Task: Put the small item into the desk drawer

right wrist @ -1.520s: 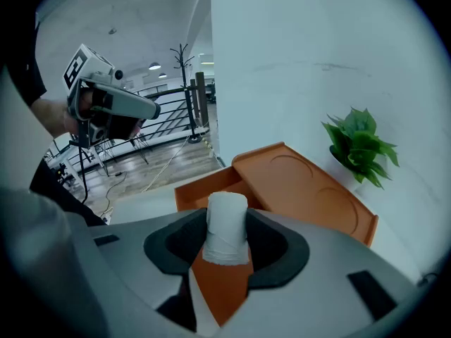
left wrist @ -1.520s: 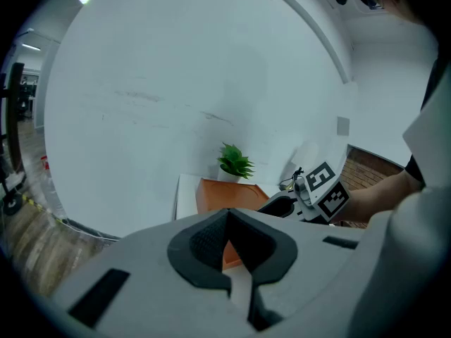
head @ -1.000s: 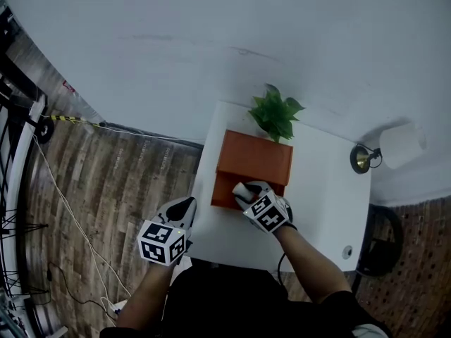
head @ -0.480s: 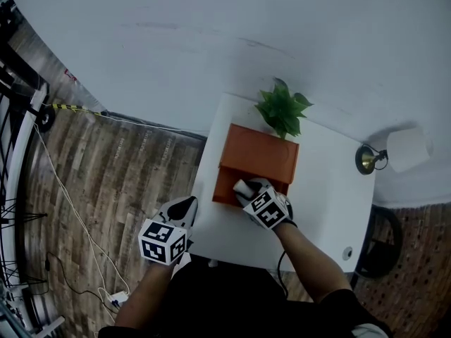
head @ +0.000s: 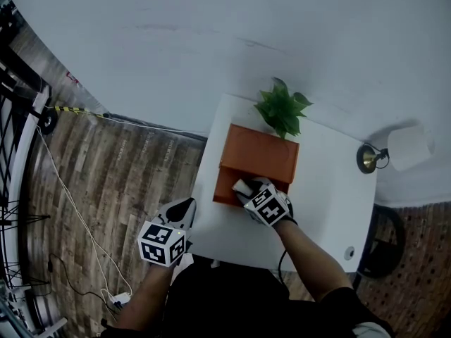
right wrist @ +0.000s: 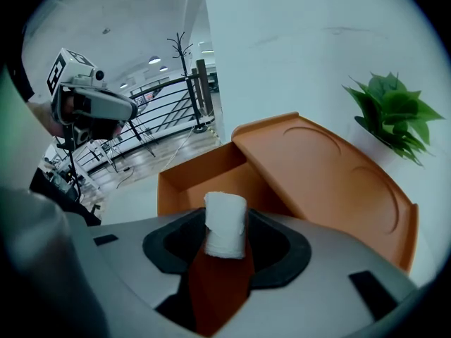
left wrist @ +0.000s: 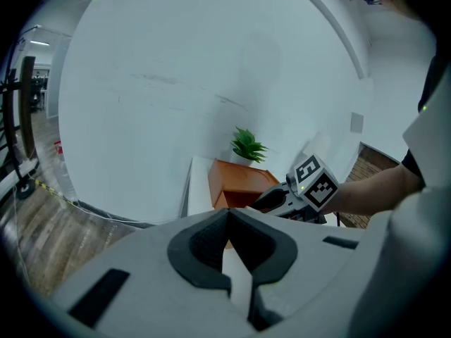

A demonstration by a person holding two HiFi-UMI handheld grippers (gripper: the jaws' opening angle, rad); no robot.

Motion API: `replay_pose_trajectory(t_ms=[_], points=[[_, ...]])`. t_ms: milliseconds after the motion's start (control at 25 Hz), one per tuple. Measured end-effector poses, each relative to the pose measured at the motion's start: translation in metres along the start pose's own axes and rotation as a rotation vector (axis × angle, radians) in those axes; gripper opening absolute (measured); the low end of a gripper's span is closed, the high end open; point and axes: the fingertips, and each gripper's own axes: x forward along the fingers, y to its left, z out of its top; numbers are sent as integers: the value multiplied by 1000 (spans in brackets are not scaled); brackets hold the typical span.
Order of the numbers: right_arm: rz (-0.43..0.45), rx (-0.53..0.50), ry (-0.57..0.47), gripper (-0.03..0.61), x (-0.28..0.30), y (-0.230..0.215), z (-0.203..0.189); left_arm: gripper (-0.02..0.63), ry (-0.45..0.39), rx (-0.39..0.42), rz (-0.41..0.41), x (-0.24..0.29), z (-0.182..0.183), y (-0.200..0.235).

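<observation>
Right claw point(right wrist: 225, 220) just opening, white roll point(right wrist: 225, 239) between jaws.

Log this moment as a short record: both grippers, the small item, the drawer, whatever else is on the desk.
right gripper: above the open drawer; jaws have just been opening, pads look clear of the item
small item: white roll, upright between the right jaws
drawer: orange, pulled out of the orange box
left gripper: shut, empty, off the desk's front left edge
also on desk: plant, behind the box
</observation>
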Motion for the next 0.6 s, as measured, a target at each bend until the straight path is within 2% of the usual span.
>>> replay_pose_trajectory(t_ms=[240,600], points=[[3,-7,16,164,-1,0,-1,3,-15,-4,-2,1,6,-1],[-3,16,-65,187,-31,9,11,3,-65,12,-21,-11,18,-4]])
